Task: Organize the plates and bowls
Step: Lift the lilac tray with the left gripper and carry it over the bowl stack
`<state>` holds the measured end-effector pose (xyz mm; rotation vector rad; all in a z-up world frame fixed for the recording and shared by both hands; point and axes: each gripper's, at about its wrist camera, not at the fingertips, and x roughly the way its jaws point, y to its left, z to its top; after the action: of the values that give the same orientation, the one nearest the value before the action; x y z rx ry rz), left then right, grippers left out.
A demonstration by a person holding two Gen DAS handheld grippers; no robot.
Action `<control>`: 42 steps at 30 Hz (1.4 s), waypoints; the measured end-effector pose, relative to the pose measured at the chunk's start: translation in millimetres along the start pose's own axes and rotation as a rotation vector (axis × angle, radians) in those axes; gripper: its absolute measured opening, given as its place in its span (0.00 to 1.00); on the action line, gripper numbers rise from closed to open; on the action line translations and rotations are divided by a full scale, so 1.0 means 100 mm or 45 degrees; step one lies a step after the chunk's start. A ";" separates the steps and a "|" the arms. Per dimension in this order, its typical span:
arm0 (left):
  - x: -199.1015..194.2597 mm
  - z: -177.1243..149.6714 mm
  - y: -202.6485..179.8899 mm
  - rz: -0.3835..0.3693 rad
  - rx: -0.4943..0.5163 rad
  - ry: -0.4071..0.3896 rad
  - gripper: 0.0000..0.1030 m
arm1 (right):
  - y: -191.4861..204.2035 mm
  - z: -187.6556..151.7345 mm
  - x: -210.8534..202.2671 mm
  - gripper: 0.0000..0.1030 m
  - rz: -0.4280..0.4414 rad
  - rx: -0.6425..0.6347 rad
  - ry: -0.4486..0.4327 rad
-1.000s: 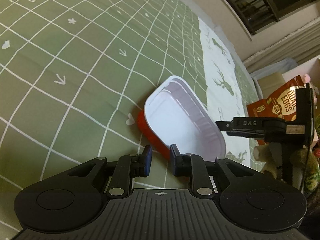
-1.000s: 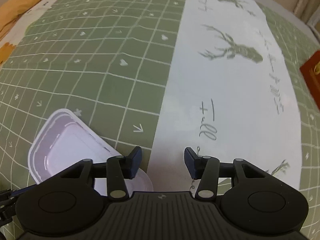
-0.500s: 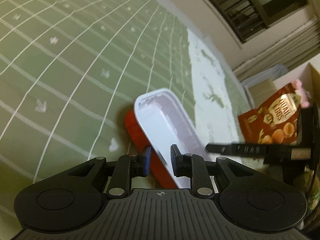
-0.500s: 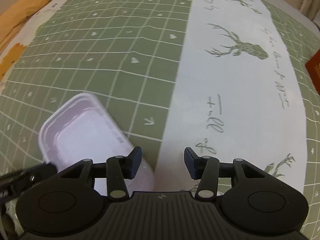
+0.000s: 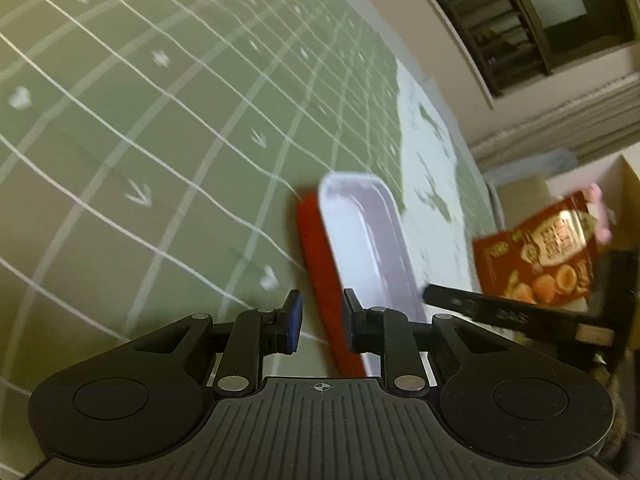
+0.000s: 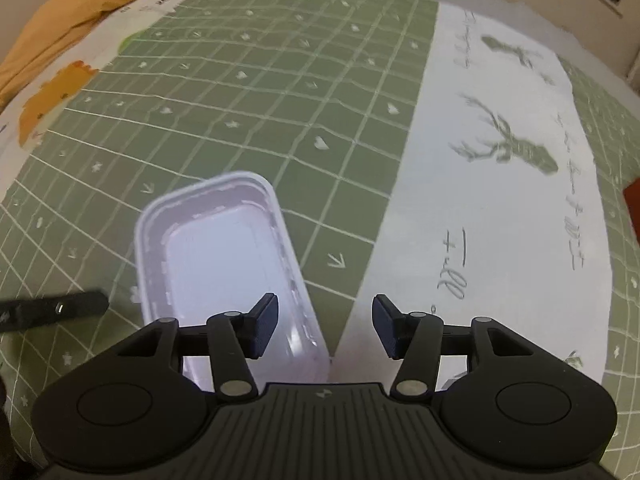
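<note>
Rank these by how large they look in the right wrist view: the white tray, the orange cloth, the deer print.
1. white tray, though it lies nearest the camera
2. orange cloth, far off at the edge, so its true size is unsure
3. deer print

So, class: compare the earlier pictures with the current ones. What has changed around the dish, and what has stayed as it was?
The right hand-held gripper has drawn back, so more of the white dish shows; its jaws are opening, with nothing between them. In the left view the dish now looks narrower and more edge-on. The left hand-held gripper remains around the dish's red side. The green cloth is unchanged.
</note>
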<state>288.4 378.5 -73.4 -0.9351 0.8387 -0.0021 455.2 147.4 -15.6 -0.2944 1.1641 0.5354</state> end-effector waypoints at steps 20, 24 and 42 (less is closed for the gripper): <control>0.18 0.02 -0.14 0.160 0.099 -0.139 0.27 | 0.03 0.11 0.17 0.51 0.195 -0.003 0.060; 0.26 0.02 -0.18 0.175 0.124 -0.121 0.27 | 0.05 0.14 0.34 0.35 0.184 0.012 0.083; 0.27 -0.02 -0.38 0.187 0.212 -0.133 0.22 | 0.16 0.21 0.36 0.28 0.235 -0.087 0.045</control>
<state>318.8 344.6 -64.4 -0.7100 0.7958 0.1016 473.3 180.1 -40.5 -0.2573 1.2156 0.7359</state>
